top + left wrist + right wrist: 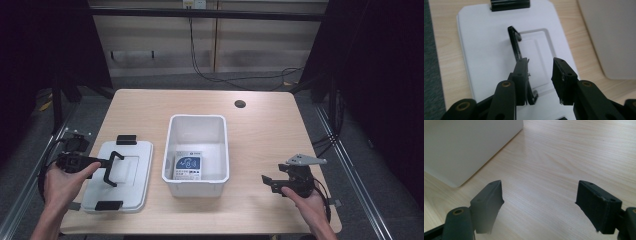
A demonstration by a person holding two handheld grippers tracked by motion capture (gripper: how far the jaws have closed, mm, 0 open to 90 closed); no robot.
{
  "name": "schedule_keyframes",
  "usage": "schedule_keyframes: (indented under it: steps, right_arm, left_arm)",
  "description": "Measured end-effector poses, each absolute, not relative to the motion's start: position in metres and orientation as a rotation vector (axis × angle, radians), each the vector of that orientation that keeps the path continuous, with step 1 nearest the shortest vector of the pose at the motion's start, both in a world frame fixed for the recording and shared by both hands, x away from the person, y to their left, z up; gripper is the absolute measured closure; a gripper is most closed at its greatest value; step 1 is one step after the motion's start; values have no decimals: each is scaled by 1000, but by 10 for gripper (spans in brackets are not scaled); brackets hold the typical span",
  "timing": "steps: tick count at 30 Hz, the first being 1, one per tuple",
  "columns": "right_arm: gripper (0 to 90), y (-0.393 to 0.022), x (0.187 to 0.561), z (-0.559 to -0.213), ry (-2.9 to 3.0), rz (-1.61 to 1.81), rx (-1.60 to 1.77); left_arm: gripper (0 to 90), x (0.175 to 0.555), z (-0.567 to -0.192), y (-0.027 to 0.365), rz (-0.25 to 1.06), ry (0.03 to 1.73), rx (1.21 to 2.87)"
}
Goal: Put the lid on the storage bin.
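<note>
Left gripper [114,169] hovers over the white lid, its jaws partly spread; in the left gripper view its left jaw sits right against the lid's black wire handle [516,47], but the pads do not pinch it and the gap between them shows only white plastic. Going from largest to smallest: the wooden tabletop [265,135] carries everything; at its middle stands the white storage bin [196,150], open at the top, with a small blue-and-white packet [188,166] lying flat on its floor near the front wall. To the bin's left, well apart from it, the white lid [125,182] lies flat on the tabletop, a black latch clip [126,139] at its far end and another [108,205] at its near end, the handle standing up from its recessed centre. Right gripper [268,182] waits at the bin's right, jaws spread wide over bare wood, holding nothing. As I judge it, the work in hand is closing the bin: the packet is already inside, so the loading looks done, while the lid is not yet gripped or lifted. Left to do are taking hold of the handle, carrying the lid over the bin, seating it and snapping the clips.
</note>
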State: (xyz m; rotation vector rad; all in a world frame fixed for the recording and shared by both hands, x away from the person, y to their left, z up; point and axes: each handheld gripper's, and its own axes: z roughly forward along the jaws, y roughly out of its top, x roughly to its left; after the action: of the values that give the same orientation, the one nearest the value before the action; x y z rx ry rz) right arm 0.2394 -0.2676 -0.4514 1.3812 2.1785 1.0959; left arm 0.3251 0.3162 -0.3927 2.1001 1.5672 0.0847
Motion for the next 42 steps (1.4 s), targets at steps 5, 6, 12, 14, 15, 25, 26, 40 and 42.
schedule_keyframes:
  steps: [5,6,12,14,15,25,26,40,42]
  right_arm:
    - [209,-265,240,-453,2209,1089,1366]
    - [209,-265,240,-453,2209,1089,1366]
    - [209,-264,240,-453,2211,1081,1369]
    - [209,-264,240,-453,2211,1081,1367]
    - [209,-264,240,-453,2212,1079,1369]
    - [212,-264,241,-454,2221,1080,1366]
    - [212,-264,241,-454,2221,1080,1366]
    - [212,-263,241,-455,2238,1069,1370]
    - [211,-263,241,-455,2239,1070,1372]
  left_arm:
    - [652,336,-393,316,12,1672,2092]
    - [653,336,-393,316,12,1672,2092]
    - [676,351,-395,315,-62,1730,2141]
    - [675,353,-395,313,-62,1741,2152]
    - [675,355,-396,312,-78,1730,2167]
    - [690,369,-410,309,-144,1812,2194]
    - [702,369,-410,309,-144,1812,2194]
    - [800,375,-411,301,-131,1875,2206]
    - [800,377,-414,296,-137,1889,2220]
